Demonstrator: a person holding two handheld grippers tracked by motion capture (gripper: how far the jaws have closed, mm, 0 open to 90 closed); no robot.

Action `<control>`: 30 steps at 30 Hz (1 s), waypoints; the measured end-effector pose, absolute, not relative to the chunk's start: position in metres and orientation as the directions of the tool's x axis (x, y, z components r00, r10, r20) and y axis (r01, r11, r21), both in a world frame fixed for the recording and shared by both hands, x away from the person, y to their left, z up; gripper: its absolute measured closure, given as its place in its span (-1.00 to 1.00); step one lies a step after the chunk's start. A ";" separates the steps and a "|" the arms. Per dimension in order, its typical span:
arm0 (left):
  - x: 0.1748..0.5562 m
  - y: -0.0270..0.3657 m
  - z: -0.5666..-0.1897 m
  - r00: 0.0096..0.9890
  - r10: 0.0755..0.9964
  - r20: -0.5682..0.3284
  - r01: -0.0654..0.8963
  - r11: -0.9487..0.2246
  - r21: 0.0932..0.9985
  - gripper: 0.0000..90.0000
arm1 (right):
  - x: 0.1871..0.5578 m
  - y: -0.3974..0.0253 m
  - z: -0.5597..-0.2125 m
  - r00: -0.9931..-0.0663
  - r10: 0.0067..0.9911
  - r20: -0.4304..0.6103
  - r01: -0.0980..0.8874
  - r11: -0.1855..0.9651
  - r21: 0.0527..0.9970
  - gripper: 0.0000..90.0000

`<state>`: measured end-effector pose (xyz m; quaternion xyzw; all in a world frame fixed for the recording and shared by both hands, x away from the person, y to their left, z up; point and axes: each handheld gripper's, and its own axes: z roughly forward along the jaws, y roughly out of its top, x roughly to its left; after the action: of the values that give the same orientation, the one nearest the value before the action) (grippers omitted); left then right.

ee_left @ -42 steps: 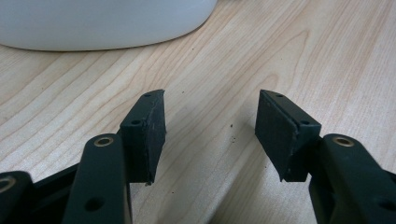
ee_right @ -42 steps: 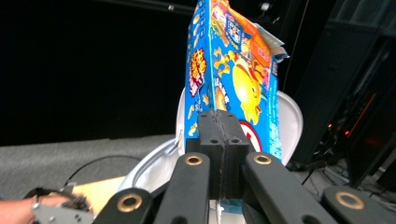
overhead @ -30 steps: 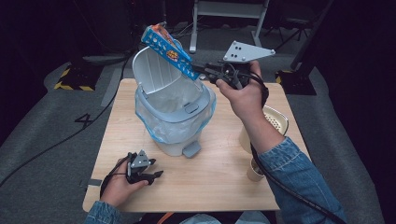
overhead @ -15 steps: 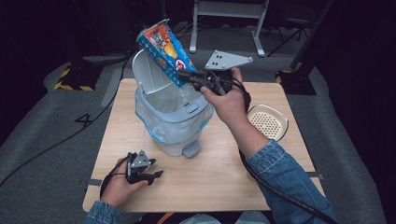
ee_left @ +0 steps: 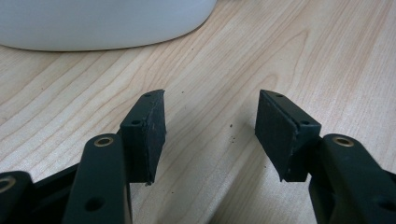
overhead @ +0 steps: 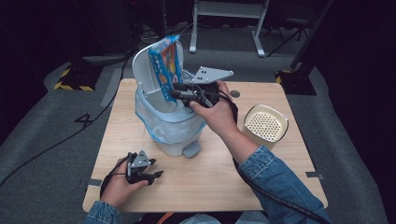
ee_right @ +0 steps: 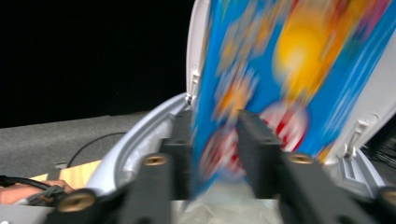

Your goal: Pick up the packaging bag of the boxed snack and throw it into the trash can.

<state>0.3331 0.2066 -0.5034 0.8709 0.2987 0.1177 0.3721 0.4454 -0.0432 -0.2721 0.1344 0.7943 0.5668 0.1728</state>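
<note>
A blue snack bag (overhead: pixel 166 65) stands nearly upright over the mouth of a white pedal bin (overhead: pixel 170 135), in front of its raised lid (overhead: pixel 140 70). My right gripper (overhead: pixel 173 91) is shut on the bag's lower edge, just above the bin's plastic liner. In the right gripper view the blurred bag (ee_right: pixel 280 70) sits pinched in the right gripper (ee_right: pixel 215 135), with the lid (ee_right: pixel 198 46) behind it. My left gripper (overhead: pixel 156 175) rests on the table near the front left, open and empty. In the left gripper view the left gripper (ee_left: pixel 210 121) stands wide apart over bare wood.
A cream container with a perforated top (overhead: pixel 265 123) stands on the wooden table (overhead: pixel 280 163) right of the bin. The bin's foot pedal (overhead: pixel 191 149) faces the front. The bin's white base (ee_left: pixel 93 23) lies just beyond the left gripper. Dark floor and cables surround the table.
The right gripper has swung the snack bag from a slant to upright and carried it left and down, closer to the bin's mouth. The left gripper has stayed put.
</note>
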 end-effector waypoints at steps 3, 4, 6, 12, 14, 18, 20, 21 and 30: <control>0.333 0.207 -0.503 0.794 0.608 -0.019 0.434 -0.543 0.719 -0.04 | 0.444 -0.047 -0.270 -0.906 0.411 -0.096 0.037 0.304 0.952 0.12; 0.333 0.207 -0.504 0.793 0.608 -0.019 0.434 -0.543 0.719 -0.04 | 0.443 -0.049 -0.269 -0.905 0.416 -0.095 0.037 0.300 0.953 0.07; 0.333 0.207 -0.504 0.793 0.608 -0.020 0.434 -0.543 0.719 -0.04 | 0.442 -0.055 -0.264 -0.901 0.424 -0.095 0.035 0.289 0.957 0.00; 0.333 0.206 -0.503 0.794 0.608 -0.019 0.434 -0.543 0.719 -0.04 | 0.434 -0.079 -0.248 -0.899 0.424 -0.107 0.026 0.296 0.955 -0.10; 0.333 0.206 -0.503 0.794 0.608 -0.020 0.434 -0.543 0.719 -0.04 | 0.431 -0.090 -0.243 -0.898 0.424 -0.114 0.027 0.312 0.950 -0.13; 0.333 0.207 -0.503 0.794 0.607 -0.021 0.434 -0.543 0.718 -0.04 | 0.424 -0.114 -0.239 -0.894 0.430 -0.123 0.033 0.337 0.941 -0.18; 0.333 0.207 -0.503 0.794 0.607 -0.022 0.435 -0.543 0.718 -0.04 | 0.422 -0.127 -0.240 -0.895 0.433 -0.111 0.052 0.347 0.936 -0.21; 0.333 0.207 -0.503 0.794 0.607 -0.022 0.435 -0.543 0.718 -0.04 | 0.421 -0.135 -0.241 -0.892 0.438 -0.109 0.060 0.355 0.933 -0.22; 0.333 0.207 -0.503 0.794 0.607 -0.021 0.435 -0.543 0.718 -0.04 | 0.410 -0.186 -0.251 -0.885 0.460 -0.076 0.115 0.374 0.920 -0.27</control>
<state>0.3333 0.2067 -0.5034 0.8707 0.2991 0.1157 0.3728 0.4098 -0.1863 -0.2512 0.1768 0.8127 0.5309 0.1623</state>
